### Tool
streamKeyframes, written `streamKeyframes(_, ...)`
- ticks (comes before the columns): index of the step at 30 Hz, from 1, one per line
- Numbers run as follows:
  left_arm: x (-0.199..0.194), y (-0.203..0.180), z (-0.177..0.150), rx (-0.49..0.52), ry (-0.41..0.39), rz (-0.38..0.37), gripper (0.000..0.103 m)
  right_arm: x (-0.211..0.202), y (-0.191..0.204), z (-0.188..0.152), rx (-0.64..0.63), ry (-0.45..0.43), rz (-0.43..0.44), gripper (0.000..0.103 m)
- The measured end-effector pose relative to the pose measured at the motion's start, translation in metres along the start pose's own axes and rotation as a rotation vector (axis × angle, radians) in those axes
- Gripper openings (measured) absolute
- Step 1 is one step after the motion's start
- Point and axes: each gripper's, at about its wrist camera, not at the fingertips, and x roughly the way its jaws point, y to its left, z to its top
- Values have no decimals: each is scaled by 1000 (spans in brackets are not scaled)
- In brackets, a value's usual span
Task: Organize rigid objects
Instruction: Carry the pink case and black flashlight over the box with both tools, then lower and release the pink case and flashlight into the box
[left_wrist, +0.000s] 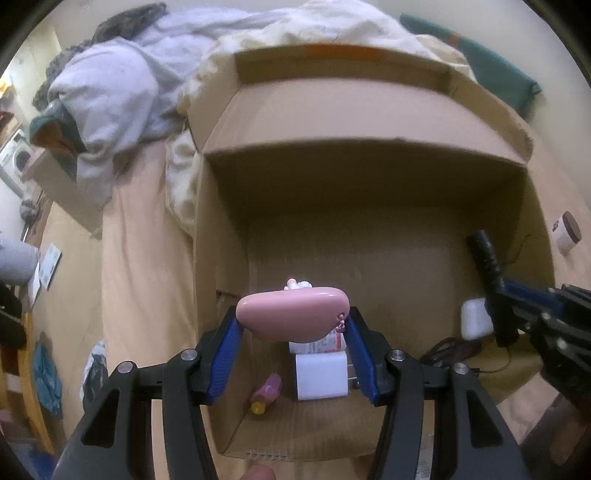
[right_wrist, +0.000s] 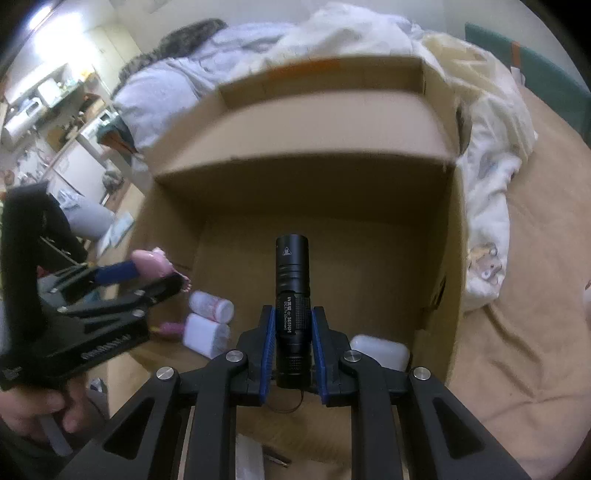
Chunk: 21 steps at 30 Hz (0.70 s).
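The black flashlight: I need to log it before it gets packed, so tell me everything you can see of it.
The flashlight is a slim black cylinder that looks like metal, with a wider smooth head, ribbed rings below it, a knurled body with small white print, and a thin cord loop at the tail. The right gripper is shut on its lower body between blue pads. It points forward, held above the open cardboard box, touching nothing else.

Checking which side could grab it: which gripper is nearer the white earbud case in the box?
Right. The right gripper, holding the flashlight, hovers just left of the earbud case; the left gripper is farther left.
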Motion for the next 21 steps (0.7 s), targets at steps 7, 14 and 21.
streamKeyframes(7, 9, -8, -5, 23, 35, 7, 52, 20, -4, -1, 9, 55, -34, 21)
streamKeyframes(14, 16, -14, -9, 48, 63, 21, 52, 28, -9, -4, 20, 91, -47, 21)
streamKeyframes(21, 19, -19, -12, 64, 74, 21, 52, 30, -10, -4, 18, 100, -44, 21)
